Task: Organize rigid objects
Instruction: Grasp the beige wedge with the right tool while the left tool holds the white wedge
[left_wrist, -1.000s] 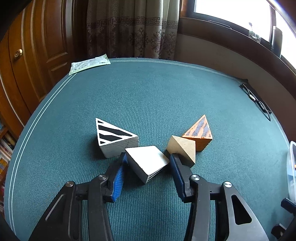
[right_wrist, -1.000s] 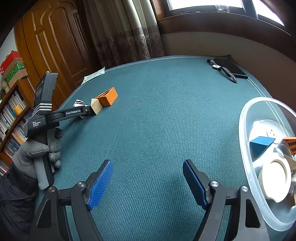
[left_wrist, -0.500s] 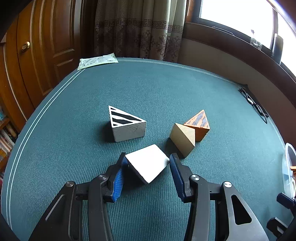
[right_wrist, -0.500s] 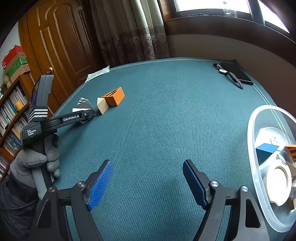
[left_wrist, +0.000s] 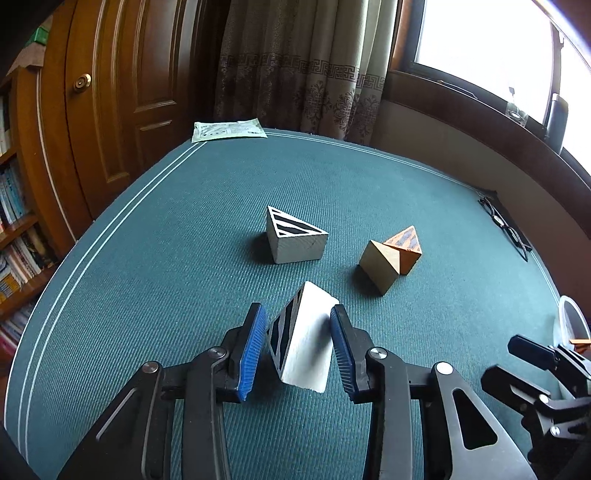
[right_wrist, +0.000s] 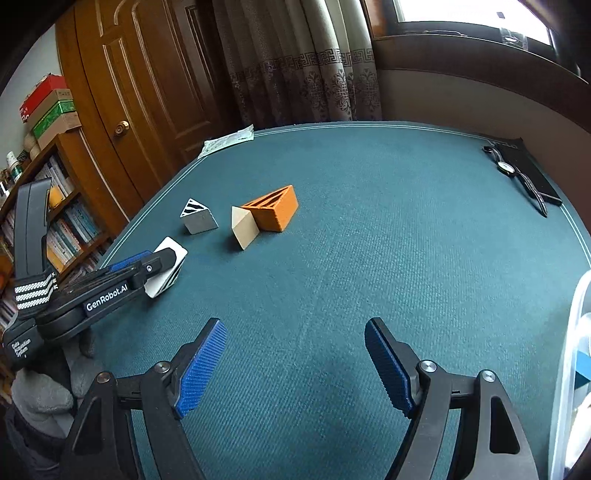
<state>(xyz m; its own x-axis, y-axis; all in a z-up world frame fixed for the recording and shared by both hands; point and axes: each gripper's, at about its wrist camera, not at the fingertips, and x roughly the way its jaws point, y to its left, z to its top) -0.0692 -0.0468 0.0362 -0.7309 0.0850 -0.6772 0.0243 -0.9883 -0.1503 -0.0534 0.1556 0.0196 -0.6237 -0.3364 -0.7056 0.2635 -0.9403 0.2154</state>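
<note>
My left gripper has a white wedge block with a black-striped face between its blue pads, and its jaws are closing on it. The block is tipped on edge and stands apart from the other blocks. In the right wrist view the same block sits at the tip of the left gripper, which a gloved hand holds. On the green table lie a grey striped wedge, a tan wedge and an orange striped wedge. My right gripper hangs open over bare cloth.
A clear plastic tub with several items stands at the right edge. Glasses lie at the far right, beside a watch on a dark phone. A paper packet lies at the far corner. A bookshelf and a wooden door stand at the left.
The left gripper drew back from the other wedges with the white block, its jaws narrowed and the block tipped to show its striped face. The right gripper shifted left, away from the tub.
</note>
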